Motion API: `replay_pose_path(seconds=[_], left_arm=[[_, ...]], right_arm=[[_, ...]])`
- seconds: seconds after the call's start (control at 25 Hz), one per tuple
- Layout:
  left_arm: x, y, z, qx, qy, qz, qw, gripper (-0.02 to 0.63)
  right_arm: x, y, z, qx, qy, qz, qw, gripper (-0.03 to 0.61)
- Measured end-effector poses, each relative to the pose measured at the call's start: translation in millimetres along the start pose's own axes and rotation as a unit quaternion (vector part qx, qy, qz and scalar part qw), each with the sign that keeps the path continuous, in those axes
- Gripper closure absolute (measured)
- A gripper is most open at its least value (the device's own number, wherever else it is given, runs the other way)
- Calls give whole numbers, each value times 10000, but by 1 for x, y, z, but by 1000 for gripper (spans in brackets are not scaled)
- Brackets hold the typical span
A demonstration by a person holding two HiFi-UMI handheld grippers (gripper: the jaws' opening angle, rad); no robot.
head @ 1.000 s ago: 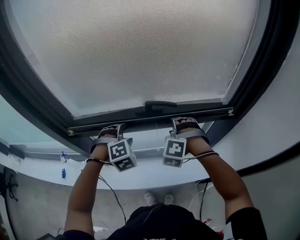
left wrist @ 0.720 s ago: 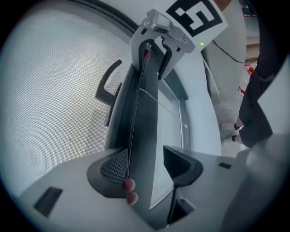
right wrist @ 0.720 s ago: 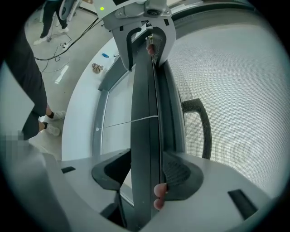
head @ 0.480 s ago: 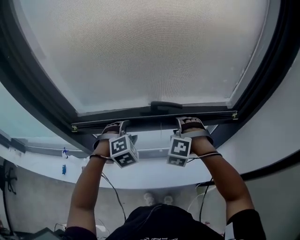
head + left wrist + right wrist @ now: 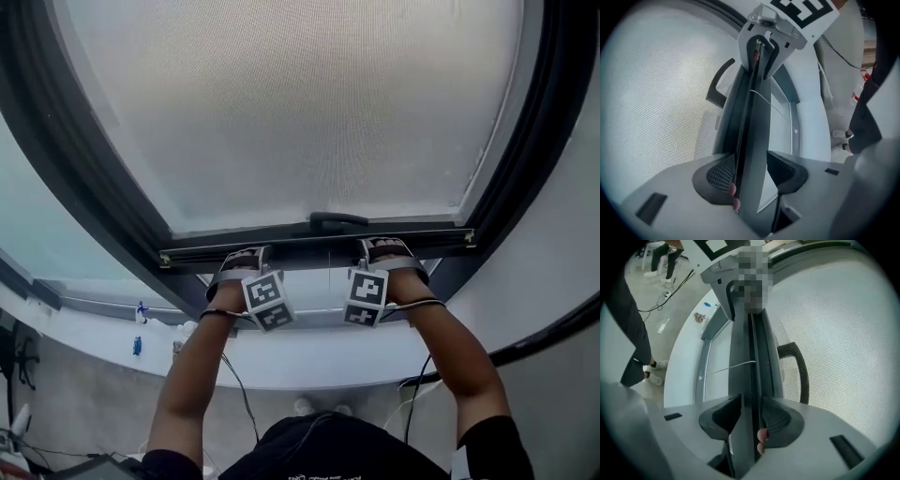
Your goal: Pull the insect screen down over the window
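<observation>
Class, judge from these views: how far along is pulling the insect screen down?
Done: the insect screen covers most of the window. In hand: left gripper and right gripper jaws have just been closing on its bottom bar. Left: a strip of glass below the bar is uncovered.

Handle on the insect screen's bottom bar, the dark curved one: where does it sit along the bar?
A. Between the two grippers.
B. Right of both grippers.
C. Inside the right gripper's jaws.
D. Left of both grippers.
A: in the head view the handle sits on the bottom bar between the left gripper and the right gripper, whose jaws have both just been closing with the bar between them.
</observation>
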State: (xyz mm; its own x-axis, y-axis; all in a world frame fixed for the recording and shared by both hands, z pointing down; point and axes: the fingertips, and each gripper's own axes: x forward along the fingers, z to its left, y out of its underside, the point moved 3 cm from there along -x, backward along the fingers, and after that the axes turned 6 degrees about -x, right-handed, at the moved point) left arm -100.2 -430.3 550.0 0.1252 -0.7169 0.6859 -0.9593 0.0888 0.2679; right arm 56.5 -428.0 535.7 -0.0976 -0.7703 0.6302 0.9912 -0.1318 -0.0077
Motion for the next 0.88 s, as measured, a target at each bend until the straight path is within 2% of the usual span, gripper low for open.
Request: replay_pose_path(seconds=[0.28, 0.36, 0.48, 0.56, 0.64, 0.76, 0.88], left_arm=[[-1, 1, -1, 60, -181, 60, 9998, 396], [-8, 1, 1, -405, -215, -125, 9989, 396], [-22, 0, 11, -1258, -364, -565, 9898, 395], [-32, -6, 19, -1718, -453, -901, 9800, 396], [-46, -13, 25, -2220, -470, -1259, 9657, 395], [-73, -16, 34, -2929, -535, -1788, 9378, 395], [-98, -22, 37, -3468, -721, -2303, 9063, 395]], right_arm=[[-1, 0, 2, -143, 152, 87, 9997, 434], [-3, 0, 2, -70, 241, 90, 9996, 433], [-13, 1, -3, 261, 449, -98, 9986, 433], [-23, 4, -10, 604, 631, -288, 9958, 434], [-36, 5, -18, 945, 803, -490, 9911, 433], [-58, -3, -30, 1342, 1064, -841, 9816, 434], [-85, -8, -40, 1867, 1419, -1290, 9635, 434]])
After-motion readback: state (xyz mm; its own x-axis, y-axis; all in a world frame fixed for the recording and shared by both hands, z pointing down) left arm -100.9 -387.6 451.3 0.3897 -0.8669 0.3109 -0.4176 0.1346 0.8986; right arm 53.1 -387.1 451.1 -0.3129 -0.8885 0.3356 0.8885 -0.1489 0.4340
